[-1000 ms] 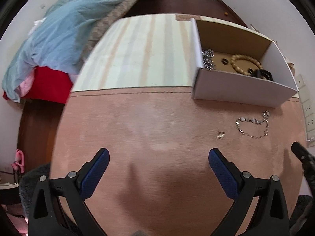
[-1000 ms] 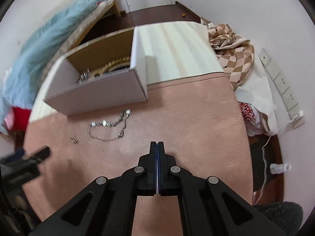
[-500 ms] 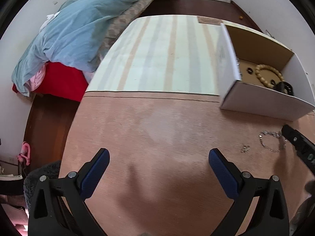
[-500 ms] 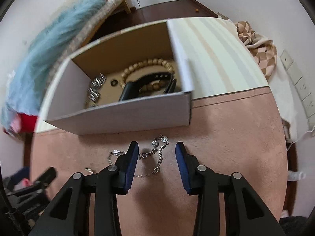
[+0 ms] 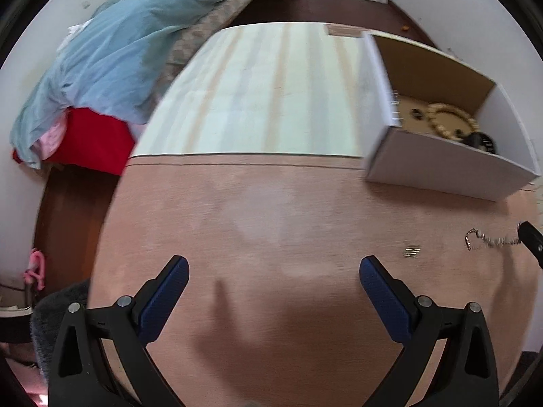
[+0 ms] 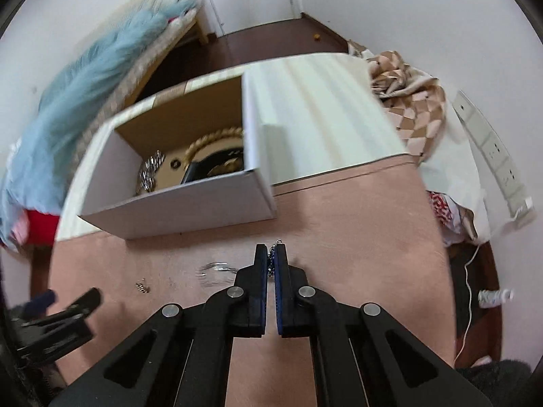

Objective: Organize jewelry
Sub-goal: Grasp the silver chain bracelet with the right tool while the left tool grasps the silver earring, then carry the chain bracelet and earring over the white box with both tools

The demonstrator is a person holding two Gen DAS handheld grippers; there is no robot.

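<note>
your right tongs [image 6: 272, 254] have just been closing and now pinch the thin silver chain bracelet [image 6: 217, 269] between the blue pads [image 6: 279, 271], with a few links poking out past the tips. the rest of the chain trails off to the left of the tongs as a blurred loop low over the pinkish-brown worktop [image 6: 356, 230], so its long axis runs roughly crosswise, parallel to the near wall of the white cardboard box [image 6: 176, 207]. in the left wrist view the same chain [image 5: 488, 240] stretches sideways toward the black tip of the right tongs [image 5: 531, 240] at the frame's right edge.

the open box sits just beyond the chain, on the seam between the worktop and a pale striped cloth [image 5: 264, 95]. inside it lie a ring of tan wooden beads [image 5: 451, 120], a black band [image 6: 210, 166] and a silver linked piece [image 6: 151, 169].

a small pair of metal earrings [image 6: 142, 286] lies on the worktop to the left of the chain, apart from it.

your left tongs [image 5: 273, 281] are spread wide over bare worktop, gripping nothing.
</note>
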